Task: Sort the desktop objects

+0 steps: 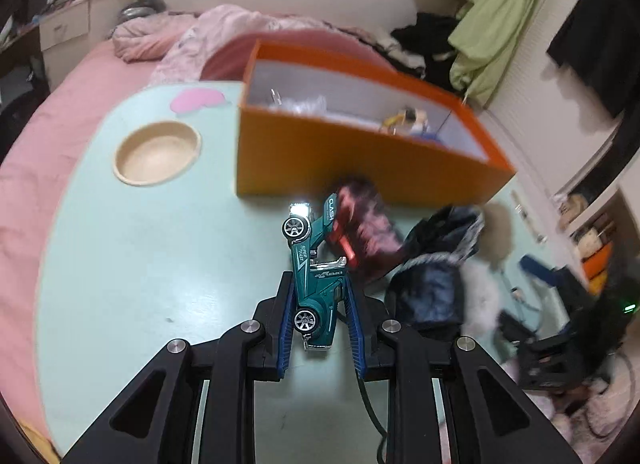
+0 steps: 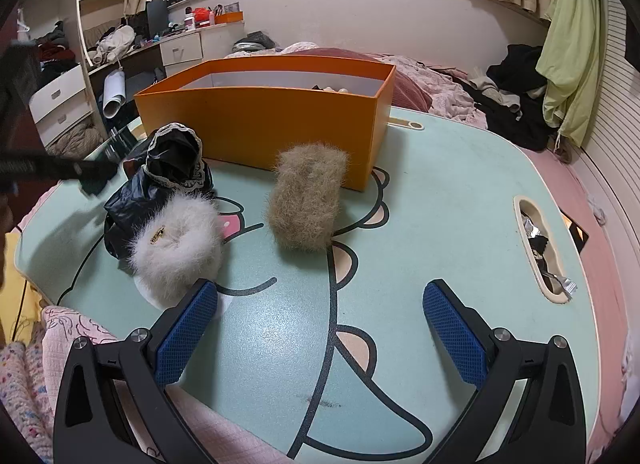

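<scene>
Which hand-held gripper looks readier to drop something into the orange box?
Left: the left hand-held gripper grips the green toy car near the orange box. The right hand-held gripper is open, empty.

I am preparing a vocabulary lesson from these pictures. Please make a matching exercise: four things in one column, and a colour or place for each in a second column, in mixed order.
Things:
1. toy car
2. storage box
3. white furry pouch
4. brown furry pouch

Descriptions:
A. orange, open at the top
B. held between the pads of the left gripper
C. lies just in front of the box, near its right corner
D. next to the black fabric item, close to the right gripper's left finger

Pairs: 1-B, 2-A, 3-D, 4-C
</scene>
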Tool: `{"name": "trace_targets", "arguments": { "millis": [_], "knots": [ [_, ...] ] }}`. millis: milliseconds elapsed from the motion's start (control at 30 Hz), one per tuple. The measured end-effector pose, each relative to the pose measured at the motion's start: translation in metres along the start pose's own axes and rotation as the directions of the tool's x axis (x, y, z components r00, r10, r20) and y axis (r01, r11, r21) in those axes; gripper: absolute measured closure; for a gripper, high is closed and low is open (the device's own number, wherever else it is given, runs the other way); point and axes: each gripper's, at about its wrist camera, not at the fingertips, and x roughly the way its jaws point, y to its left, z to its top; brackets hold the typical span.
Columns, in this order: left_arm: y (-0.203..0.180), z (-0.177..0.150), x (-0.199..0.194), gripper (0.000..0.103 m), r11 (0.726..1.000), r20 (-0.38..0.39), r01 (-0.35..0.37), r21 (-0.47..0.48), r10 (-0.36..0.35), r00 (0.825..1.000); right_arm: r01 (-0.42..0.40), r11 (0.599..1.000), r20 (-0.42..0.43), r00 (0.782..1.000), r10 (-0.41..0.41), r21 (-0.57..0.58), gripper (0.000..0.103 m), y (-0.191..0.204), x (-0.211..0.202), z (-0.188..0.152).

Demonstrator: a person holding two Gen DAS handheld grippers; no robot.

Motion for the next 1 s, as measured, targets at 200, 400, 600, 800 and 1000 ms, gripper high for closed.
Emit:
{"name": "trace_targets", "arguments": {
  "millis": [200,400,600,800,1000],
  "knots": [
    [-0.008,-0.004,-0.011,0.048,0.999,0.067,-0.022,0.030,0.020,0.998,0.003,1.000,0.000,1.000,-0.003,0.002,0.000,0.001,0.000,0.000],
    [-0.005,-0.028,-0.043,0.014,0.999,0.150,-0.010,0.044,0.004,0.989,0.005,1.000,-0.001,1.000,-0.005,0.004,0.000,0.000,0.000,0.000],
    [-0.026,-0.053,-0.020,0.006,0.980,0.113,-0.114,0.165,0.096,0.989,0.007,1.000,-0.001,1.000,-0.007,0.005,0.000,0.000,0.000,-0.001],
    [-0.026,-0.053,-0.013,0.000,0.967,0.121,-0.169,0.193,0.147,0.982,0.009,1.000,-0.001,1.000,-0.009,0.004,0.000,0.001,0.001,0.001],
    [-0.027,-0.053,-0.014,0.000,0.966,0.124,-0.169,0.194,0.147,0.981,0.012,1.000,-0.002,1.000,-0.012,0.005,0.000,-0.001,0.003,0.002]
  ]
}}
